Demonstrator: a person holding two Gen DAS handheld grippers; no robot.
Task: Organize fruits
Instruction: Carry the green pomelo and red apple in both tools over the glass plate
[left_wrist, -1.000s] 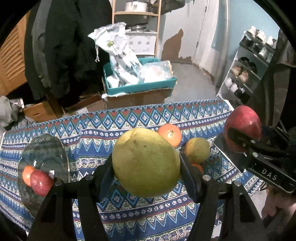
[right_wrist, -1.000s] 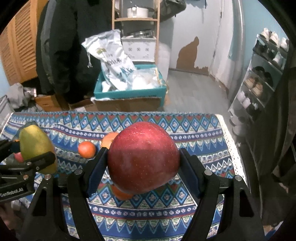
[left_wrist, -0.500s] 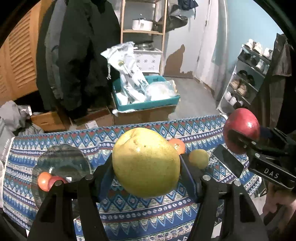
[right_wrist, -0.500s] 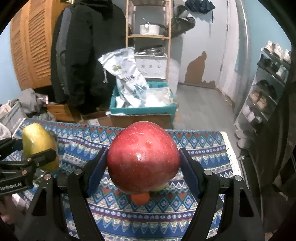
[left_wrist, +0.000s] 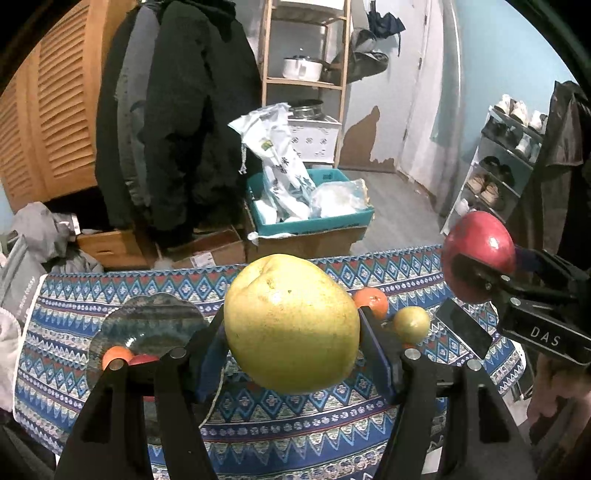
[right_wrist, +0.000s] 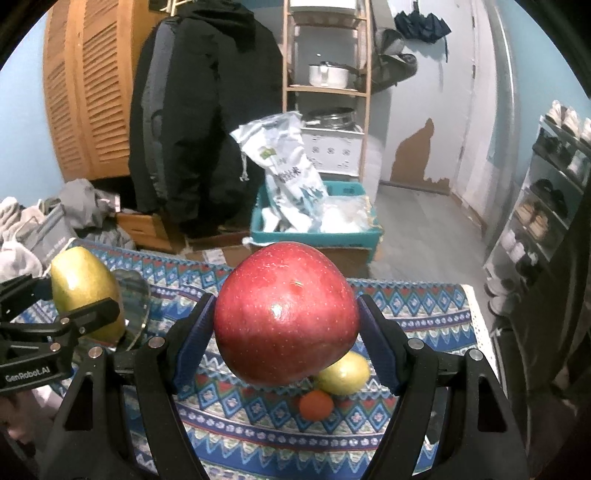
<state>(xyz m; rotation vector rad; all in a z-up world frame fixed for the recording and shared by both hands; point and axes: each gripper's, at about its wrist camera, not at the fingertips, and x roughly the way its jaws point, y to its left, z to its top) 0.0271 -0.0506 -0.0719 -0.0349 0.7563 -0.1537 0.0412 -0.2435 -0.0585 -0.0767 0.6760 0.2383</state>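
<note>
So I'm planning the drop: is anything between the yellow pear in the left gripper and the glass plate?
Nothing visible. The yellow pear hangs above the cloth, and only bare tablecloth lies toward the glass plate, which already holds two small fruits at its near edge.

black grippers (left_wrist: 291, 325), blue pads (silver screws)

Big yellow-green pear (left_wrist: 291, 326) and red apple (right_wrist: 286, 314) held above the table.

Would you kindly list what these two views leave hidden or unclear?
- Left wrist view: fruits on the plate are partly hidden by the left tongs.
- Right wrist view: the plate is mostly behind the pear.
- Right wrist view: the red apple partly covers a yellow fruit.
</note>
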